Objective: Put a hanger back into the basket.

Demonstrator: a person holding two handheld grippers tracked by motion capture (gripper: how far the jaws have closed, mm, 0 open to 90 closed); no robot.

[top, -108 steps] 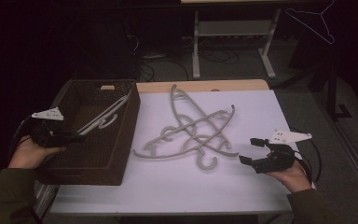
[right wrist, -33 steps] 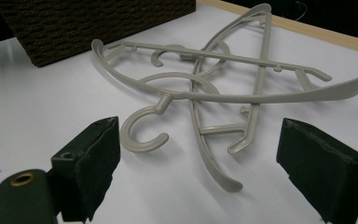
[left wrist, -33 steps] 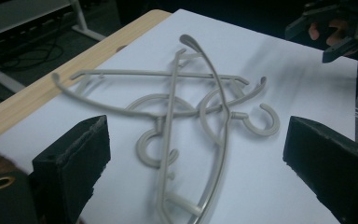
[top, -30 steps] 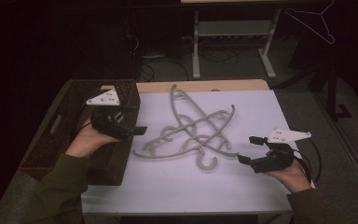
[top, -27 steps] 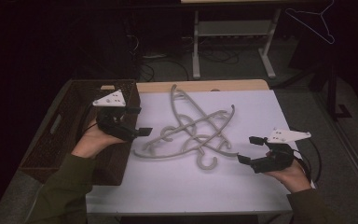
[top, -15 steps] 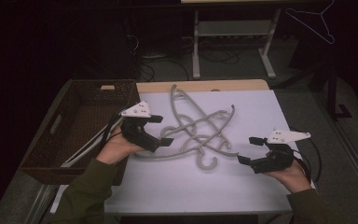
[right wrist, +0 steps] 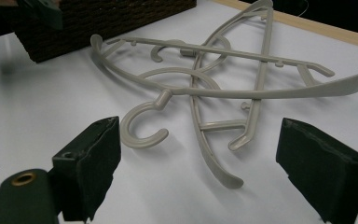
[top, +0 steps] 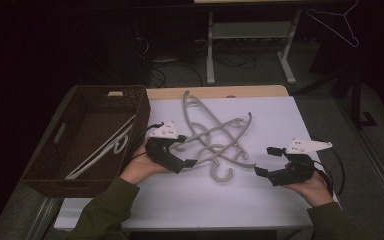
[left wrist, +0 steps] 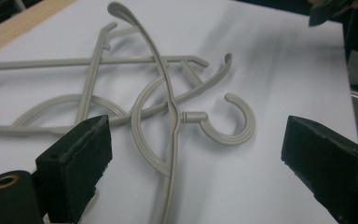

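Note:
Several grey plastic hangers (top: 215, 137) lie crossed in a pile on the white table top. My left gripper (top: 186, 151) is at the pile's left end, low over the table, jaws wide apart. In the left gripper view a hanger's arm (left wrist: 168, 93) and its hook (left wrist: 228, 121) lie between the open jaws, untouched by the pads. My right gripper (top: 265, 161) rests at the pile's right, open and holding nothing. The right gripper view has the hangers (right wrist: 223, 88) a short way ahead of its jaws, the nearest hook (right wrist: 142, 126) closest.
A dark wicker basket (top: 45, 165) stands at the table's left edge with one white hanger (top: 105, 150) lying in it; its wall (right wrist: 98, 18) shows beyond the pile. A wooden strip (top: 215, 92) borders the table's far edge. Bare white sheet lies in front of the pile.
My left hand has come from over the basket, rightward and down, to the pile's left end. The right gripper has stayed put. The hangers have not moved.

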